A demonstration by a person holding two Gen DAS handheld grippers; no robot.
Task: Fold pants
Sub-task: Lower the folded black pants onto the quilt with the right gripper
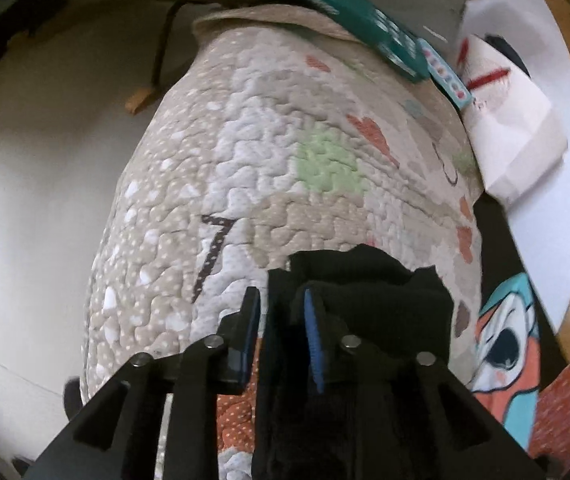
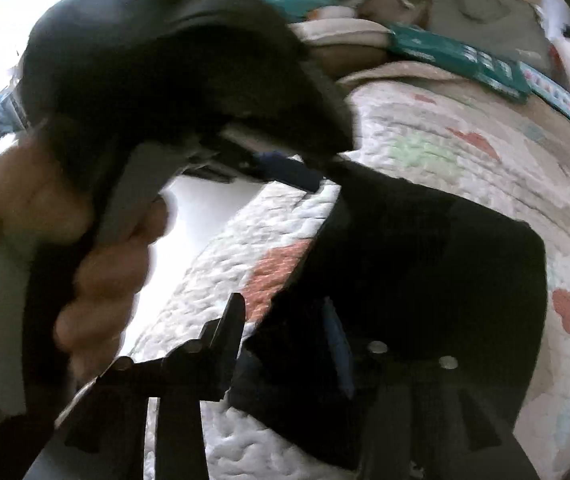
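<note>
Pants [image 1: 369, 280] on quilt [image 1: 245, 140], black fabric between fingers of both claws: left claw [image 1: 281, 320] slightly parted, right claw [image 2: 285, 328] apart.

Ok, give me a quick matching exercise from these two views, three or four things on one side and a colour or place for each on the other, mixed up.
Things:
1. pants
2. box
3. quilt
4. number seven

Descriptions:
A. teal, at the far end of the bed
B. black, between the fingers
C. dark patch sewn on the quilt
D. pale patchwork with hearts, covering the bed

Pairs: 1-B, 2-A, 3-D, 4-C
</note>
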